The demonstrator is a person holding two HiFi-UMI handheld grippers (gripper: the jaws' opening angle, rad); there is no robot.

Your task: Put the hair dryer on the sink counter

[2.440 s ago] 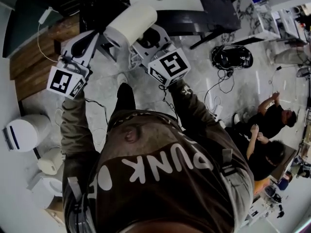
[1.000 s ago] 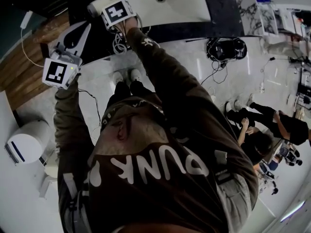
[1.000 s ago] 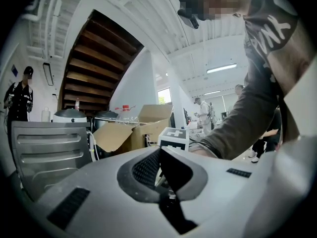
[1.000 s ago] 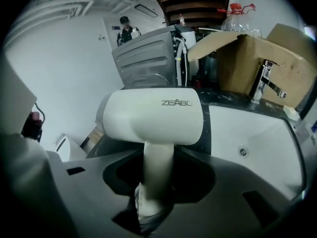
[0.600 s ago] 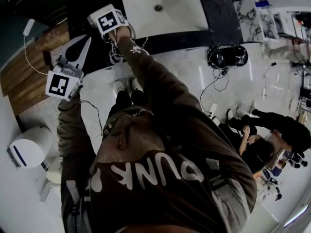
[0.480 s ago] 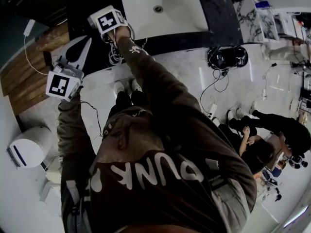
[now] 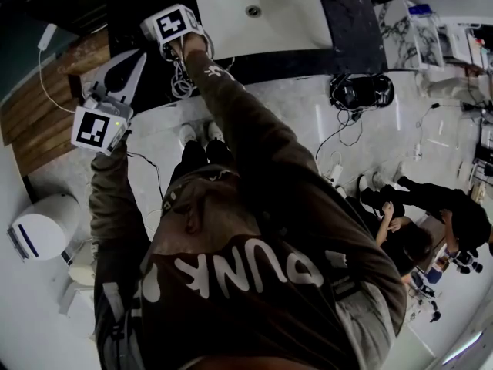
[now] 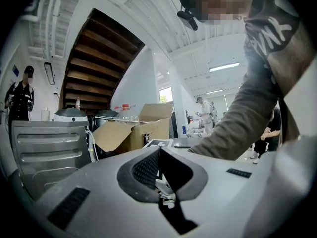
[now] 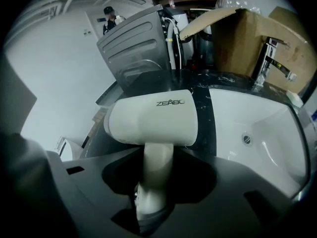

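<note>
Hair dryer (image 9: 153, 115), handle pinched in the right tongs (image 9: 157, 165), is over the counter (image 9: 210, 108) beside the sink (image 9: 257, 118); left tongs (image 8: 159, 151) pressed together.

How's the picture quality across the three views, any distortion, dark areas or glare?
Head view: strong fisheye bend and dim overall, with the white sink basin the brightest patch. Left gripper view: round black vignette, and a bright ceiling strip light against a pale ceiling. Right gripper view: the hair dryer is sharp and evenly lit, the foreground below it is in shadow, and straight edges are bowed.
</note>
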